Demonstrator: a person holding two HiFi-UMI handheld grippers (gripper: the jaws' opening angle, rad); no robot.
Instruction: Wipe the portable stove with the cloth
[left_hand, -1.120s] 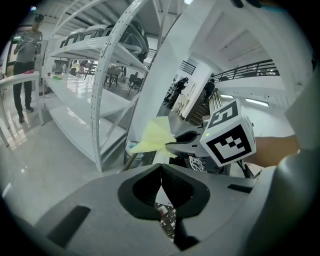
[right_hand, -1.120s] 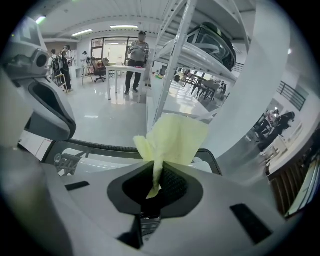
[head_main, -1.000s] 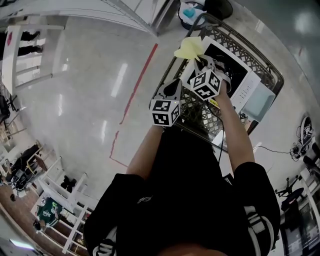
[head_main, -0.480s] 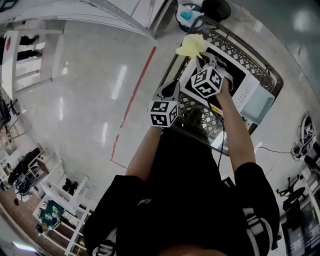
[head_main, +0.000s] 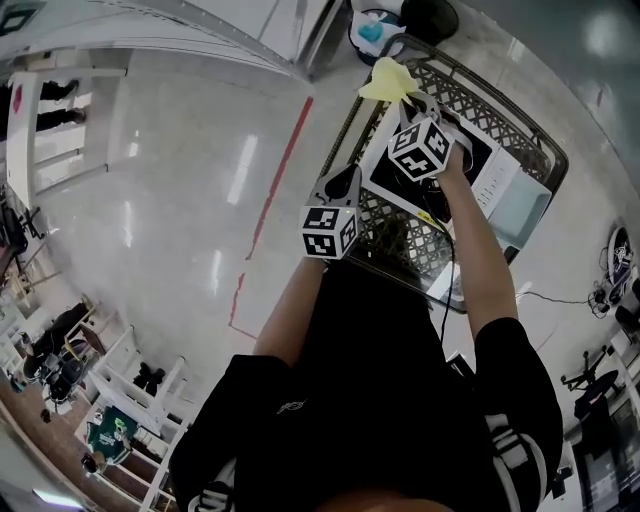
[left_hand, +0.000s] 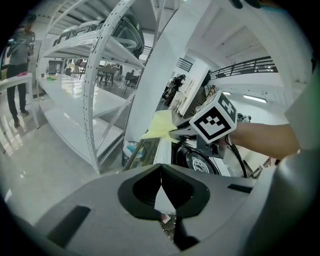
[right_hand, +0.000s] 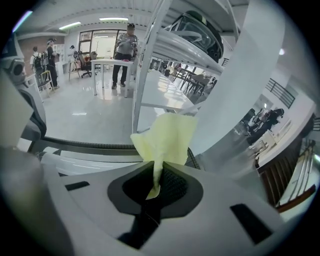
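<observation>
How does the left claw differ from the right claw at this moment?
The right claw is shut on the yellow cloth, while the left claw is shut on nothing. The right claw reaches out above the portable stove, while the left claw is held back, nearer the person's body. Both have their jaws together.

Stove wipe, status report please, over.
Right claw shut on yellow cloth. Left claw shut, empty, short of the stove. Cloth held at stove's far corner, contact unclear. Wire cart rim rings the stove; nothing else seen in the way.
</observation>
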